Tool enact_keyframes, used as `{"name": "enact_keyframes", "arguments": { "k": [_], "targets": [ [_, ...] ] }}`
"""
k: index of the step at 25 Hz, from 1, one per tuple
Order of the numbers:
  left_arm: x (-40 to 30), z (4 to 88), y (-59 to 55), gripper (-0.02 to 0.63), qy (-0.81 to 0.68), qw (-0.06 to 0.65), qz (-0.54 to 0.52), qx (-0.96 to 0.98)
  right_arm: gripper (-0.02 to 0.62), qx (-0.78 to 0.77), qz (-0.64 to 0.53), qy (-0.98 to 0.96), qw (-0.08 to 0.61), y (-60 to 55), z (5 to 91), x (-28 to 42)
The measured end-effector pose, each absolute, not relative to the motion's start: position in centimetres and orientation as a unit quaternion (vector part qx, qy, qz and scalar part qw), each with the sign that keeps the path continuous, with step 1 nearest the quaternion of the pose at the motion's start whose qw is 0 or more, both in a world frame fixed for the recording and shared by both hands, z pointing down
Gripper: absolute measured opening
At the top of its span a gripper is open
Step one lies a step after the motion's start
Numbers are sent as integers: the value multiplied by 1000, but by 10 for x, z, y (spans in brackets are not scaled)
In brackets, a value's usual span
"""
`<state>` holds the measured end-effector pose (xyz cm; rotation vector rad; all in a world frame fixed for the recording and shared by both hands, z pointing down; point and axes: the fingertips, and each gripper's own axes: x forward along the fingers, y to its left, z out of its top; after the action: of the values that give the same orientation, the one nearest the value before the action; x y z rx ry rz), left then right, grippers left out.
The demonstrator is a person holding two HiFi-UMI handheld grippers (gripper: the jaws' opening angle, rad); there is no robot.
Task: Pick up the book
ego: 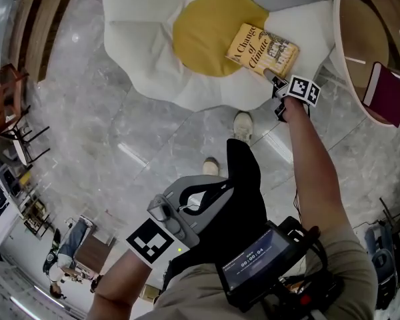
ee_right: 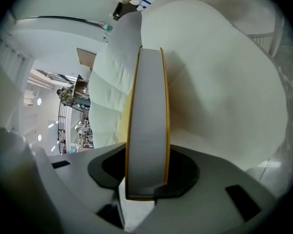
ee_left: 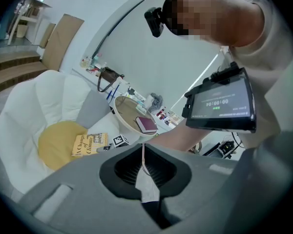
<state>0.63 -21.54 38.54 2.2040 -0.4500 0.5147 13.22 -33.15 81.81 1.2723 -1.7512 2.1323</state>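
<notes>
gripping is the step in hand: the right hand-held gripper (ego: 275, 79) is clenched on the near edge of the yellow book (ego: 261, 51). the page block stands between its pads with no gap showing at either cover, and the book lies flat on the white flower-shaped cushion (ego: 140, 45), partly over its yellow centre. the left hand-held gripper (ee_left: 142, 172) hangs back near the person's body, pressed together on nothing, and the next move likely calls for 1 steady lift with a firm clamp, since a hold on 1 edge could let the far side droop or slip.
</notes>
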Motion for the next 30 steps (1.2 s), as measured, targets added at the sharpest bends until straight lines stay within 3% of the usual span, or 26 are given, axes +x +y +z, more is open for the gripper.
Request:
{"name": "enact_keyframes", "arguments": {
  "k": [7, 15, 17, 21, 23, 25, 30],
  "targets": [
    [-5, 368, -227, 9, -189, 390, 182, 883, 143, 432, 692, -576, 54, -340, 794, 131],
    [-18, 309, -212, 9, -202, 384, 150, 888, 140, 433, 679, -592, 36, -326, 704, 128],
    [2, 378, -225, 9, -207, 387, 149, 886, 141, 426, 681, -596, 19, -338, 762, 144],
    [52, 664, -304, 9, -247, 324, 200, 891, 141, 371, 682, -628, -50, -436, 1020, 150],
    [67, 740, -327, 8, -255, 290, 204, 900, 141, 357, 669, -647, -74, -471, 1075, 159],
    [67, 757, -322, 8, -252, 269, 207, 906, 141, 355, 663, -654, -87, -468, 1072, 165],
    [39, 706, -260, 8, -244, 241, 208, 916, 141, 352, 655, -659, -114, -394, 978, 154]
  ]
}}
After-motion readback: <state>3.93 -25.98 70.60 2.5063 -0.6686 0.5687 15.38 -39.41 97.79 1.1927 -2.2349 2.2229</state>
